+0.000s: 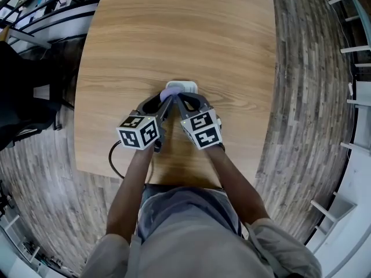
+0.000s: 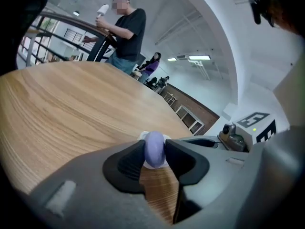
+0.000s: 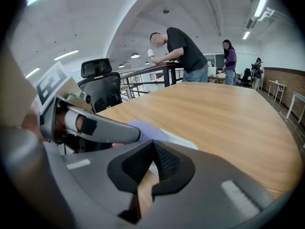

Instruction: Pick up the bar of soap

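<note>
- Forearms (image 1: pixel 128 185) of the person reach forward from the bottom of the head view, one gripper in each hand.
- The left gripper (image 1: pixel 167 101) pinches the bar of soap (image 2: pixel 153 148), a rounded purple lump, between its two dark pads.
- The right gripper (image 3: pixel 152 148) sits just beside it, tips close to the soap. Its jaws are pressed together at the tips with nothing between them.
- The soap is over a white dish (image 1: pixel 188 86) near the middle of the wooden table (image 1: pixel 174 28). Whether it rests on the dish or is lifted clear of it cannot be told.
- A plank floor (image 1: pixel 307 97) surrounds the table.
- Beyond the table, a black office chair (image 3: pixel 97 87) stands beside a railing (image 3: pixel 143 73), where a bystander in a dark shirt (image 2: pixel 127 32) stands.
</note>
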A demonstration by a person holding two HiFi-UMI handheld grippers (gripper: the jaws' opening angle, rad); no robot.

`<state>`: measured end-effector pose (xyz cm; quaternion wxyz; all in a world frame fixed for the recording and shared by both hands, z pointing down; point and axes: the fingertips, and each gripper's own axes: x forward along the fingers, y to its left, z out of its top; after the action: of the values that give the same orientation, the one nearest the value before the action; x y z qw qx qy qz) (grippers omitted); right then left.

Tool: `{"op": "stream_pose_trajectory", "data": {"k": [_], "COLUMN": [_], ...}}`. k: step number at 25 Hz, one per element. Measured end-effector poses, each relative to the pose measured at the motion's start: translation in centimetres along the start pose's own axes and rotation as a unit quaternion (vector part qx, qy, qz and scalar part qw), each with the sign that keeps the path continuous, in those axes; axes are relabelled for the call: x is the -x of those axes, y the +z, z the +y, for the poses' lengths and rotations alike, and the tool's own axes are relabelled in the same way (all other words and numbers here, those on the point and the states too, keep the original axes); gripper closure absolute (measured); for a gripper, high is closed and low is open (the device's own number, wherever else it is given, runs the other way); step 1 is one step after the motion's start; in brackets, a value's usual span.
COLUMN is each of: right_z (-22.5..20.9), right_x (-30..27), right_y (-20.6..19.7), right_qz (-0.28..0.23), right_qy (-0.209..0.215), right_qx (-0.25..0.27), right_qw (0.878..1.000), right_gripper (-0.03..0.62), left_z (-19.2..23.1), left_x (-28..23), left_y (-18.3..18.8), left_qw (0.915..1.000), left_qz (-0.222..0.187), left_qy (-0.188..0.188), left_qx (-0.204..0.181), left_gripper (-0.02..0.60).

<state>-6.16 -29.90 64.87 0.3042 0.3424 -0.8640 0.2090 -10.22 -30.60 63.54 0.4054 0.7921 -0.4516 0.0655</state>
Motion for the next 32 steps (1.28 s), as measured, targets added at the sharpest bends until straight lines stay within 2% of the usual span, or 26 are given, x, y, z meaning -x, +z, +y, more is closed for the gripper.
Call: {"op": "stream_pose_trajectory", "data": {"k": [3, 6, 16, 22, 32], "right_z": [-0.1, -0.4, -0.2, -0.3, -1.9], "right_x": [0.1, 0.3, 0.4, 0.6, 1.1], "right_y": [-0.1, -0.2, 0.3, 0.3, 0.3], "right_qz": [0.001, -0.001, -0.002, -0.011, -0.015], "right_qy": [-0.003, -0.006, -0.007, -0.01, -0.027], "right_qx": [-0.003, -0.008, -0.012, -0.012, -0.031], "right_qw": [1.0, 1.0, 1.0, 1.0, 0.999], "right_gripper": [0.592, 0.592, 0.592, 0.592, 0.592], "left_z": [-0.5, -1.0, -1.4, -1.5, -1.7], "left_x": [-0.1, -0.3, 0.1, 0.3, 0.9], "left_y": [0.2, 0.2, 0.3, 0.2, 0.6], "left_qw": [0.9984, 0.9968, 0.997, 0.9979, 0.9983], "left_qz": [0.006, 0.005, -0.015, -0.024, -0.033], "left_qy": [0.011, 0.013, 0.014, 0.012, 0.007], "left_qx": [-0.056, -0.079, -0.074, -0.058, -0.048], "left_gripper": [0.439, 0.44, 0.457, 0.46, 0.462]}}
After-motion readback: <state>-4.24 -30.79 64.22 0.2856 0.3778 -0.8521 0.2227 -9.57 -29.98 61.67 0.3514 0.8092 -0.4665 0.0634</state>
